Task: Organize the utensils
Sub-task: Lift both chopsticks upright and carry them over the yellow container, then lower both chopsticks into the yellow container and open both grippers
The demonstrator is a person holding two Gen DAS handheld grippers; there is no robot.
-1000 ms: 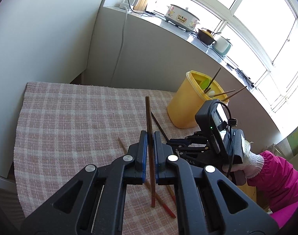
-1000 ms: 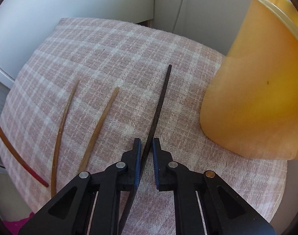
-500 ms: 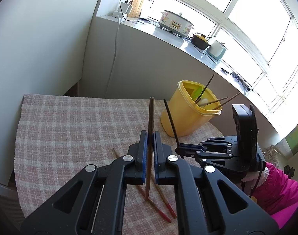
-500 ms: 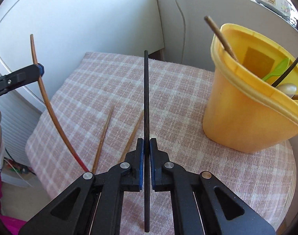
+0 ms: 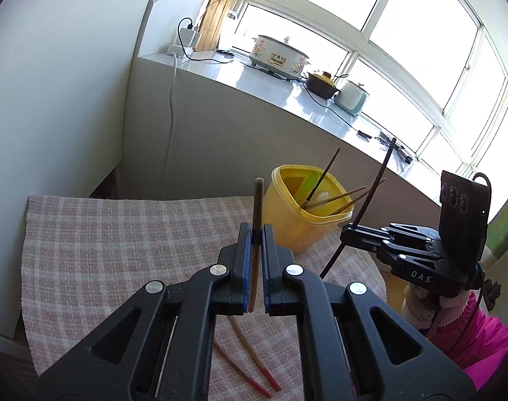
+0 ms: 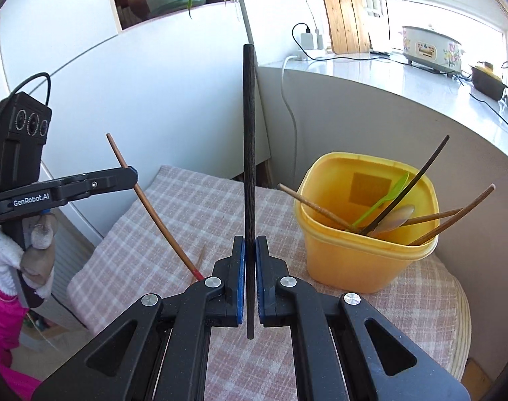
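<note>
a: what am i holding right now?

b: i have one stick in each tool. my right gripper (image 6: 249, 279) is pinched tight on the black chopstick (image 6: 248, 153), which stands upright above the jaws. my left gripper (image 5: 257, 264) is clamped on the brown chopstick (image 5: 256, 230), also near upright.

a: and the yellow tub (image 6: 360, 260)?

b: it sits on the checked cloth (image 6: 193, 214), ahead and to the right of my right fingers, mouth open upward, already holding several sticks and a green spoon (image 6: 384, 200).

a: which hand is nearer?

b: the right, i judge. from the left view the tub (image 5: 300, 230) is just beyond the jaws and right of them. each stick's long axis has to tip toward the opening. two red-tipped chopsticks (image 5: 254, 361) lie on the cloth below my left gripper.
</note>
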